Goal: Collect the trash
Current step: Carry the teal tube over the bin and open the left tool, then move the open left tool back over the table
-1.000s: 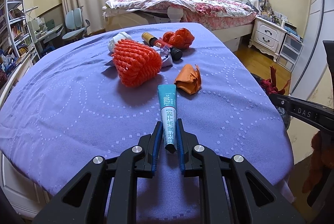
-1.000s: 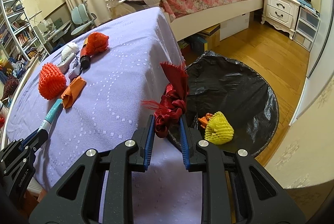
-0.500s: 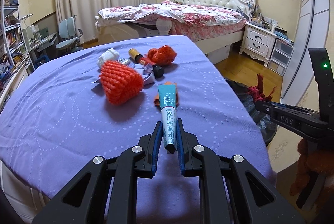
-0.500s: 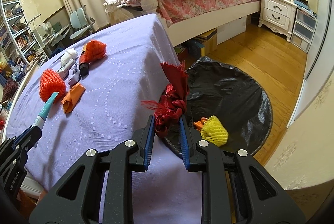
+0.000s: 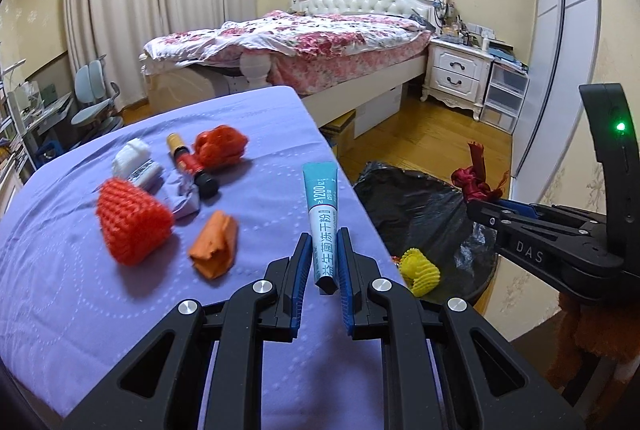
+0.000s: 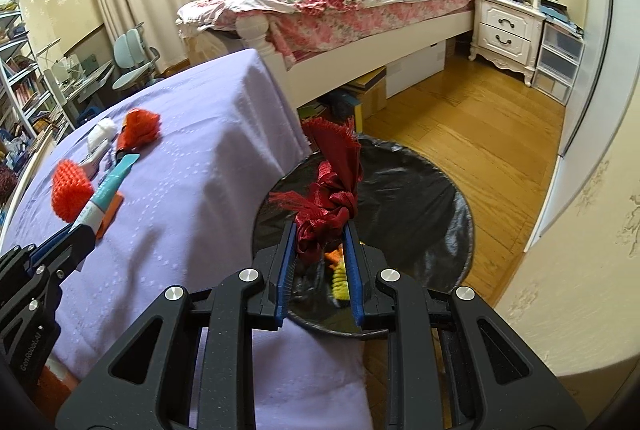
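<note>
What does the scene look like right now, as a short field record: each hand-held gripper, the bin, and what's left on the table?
left hand-held gripper: shut on teal tube, above the table edge
right hand-held gripper: shut on red ribbon, over the bin
bin: black-lined trash bin on the floor beside the table; holds yellow foam net
left on purple tablecloth: orange foam net, orange wrapper, red mesh bag, black-capped bottle, white wad
</note>
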Demonstrator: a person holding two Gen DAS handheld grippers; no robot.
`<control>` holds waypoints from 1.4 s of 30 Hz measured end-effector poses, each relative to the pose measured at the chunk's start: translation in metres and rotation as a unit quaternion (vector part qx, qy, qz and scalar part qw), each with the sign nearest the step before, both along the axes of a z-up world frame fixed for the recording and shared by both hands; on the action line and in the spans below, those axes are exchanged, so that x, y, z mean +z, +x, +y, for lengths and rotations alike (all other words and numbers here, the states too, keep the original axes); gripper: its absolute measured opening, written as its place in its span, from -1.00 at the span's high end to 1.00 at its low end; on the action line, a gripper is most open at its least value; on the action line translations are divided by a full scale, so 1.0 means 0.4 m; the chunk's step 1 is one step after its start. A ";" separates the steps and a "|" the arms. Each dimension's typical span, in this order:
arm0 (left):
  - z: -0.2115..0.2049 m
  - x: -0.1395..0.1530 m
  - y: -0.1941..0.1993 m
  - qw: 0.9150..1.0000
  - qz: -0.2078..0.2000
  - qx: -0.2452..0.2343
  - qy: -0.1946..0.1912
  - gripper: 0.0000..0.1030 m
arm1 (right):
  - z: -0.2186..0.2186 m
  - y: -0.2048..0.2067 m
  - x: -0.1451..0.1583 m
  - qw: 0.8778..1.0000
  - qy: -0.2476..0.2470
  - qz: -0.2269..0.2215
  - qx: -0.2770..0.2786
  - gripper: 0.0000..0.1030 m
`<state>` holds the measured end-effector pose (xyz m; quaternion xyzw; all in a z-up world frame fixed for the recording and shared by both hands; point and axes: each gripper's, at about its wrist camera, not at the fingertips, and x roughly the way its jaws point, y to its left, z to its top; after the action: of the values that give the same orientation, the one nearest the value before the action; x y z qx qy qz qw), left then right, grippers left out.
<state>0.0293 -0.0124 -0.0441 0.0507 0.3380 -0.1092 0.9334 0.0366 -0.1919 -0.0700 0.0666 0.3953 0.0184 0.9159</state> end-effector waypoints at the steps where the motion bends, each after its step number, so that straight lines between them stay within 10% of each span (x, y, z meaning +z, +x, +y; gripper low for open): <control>1: -0.009 -0.004 0.010 1.000 0.003 -0.001 -0.001 0.68 | -0.009 0.002 0.000 1.000 -0.001 0.000 -0.003 0.56; 18: -0.131 -0.009 0.130 0.999 0.018 -0.026 0.007 0.67 | -0.092 0.053 -0.018 1.000 0.005 0.003 -0.021 0.49; 28: -0.110 -0.023 0.151 0.999 0.037 -0.006 -0.010 -0.37 | -0.131 0.068 -0.044 0.999 0.005 0.010 -0.049 0.04; 42: -0.021 0.005 0.102 0.999 0.029 0.042 -0.007 -0.44 | -0.086 0.039 -0.025 0.999 0.005 0.003 -0.045 -0.27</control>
<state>0.0703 -0.0208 -0.0421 0.0262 0.3660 -0.0735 0.9273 0.0521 -0.2261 -0.0799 0.0887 0.3945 -0.0206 0.9144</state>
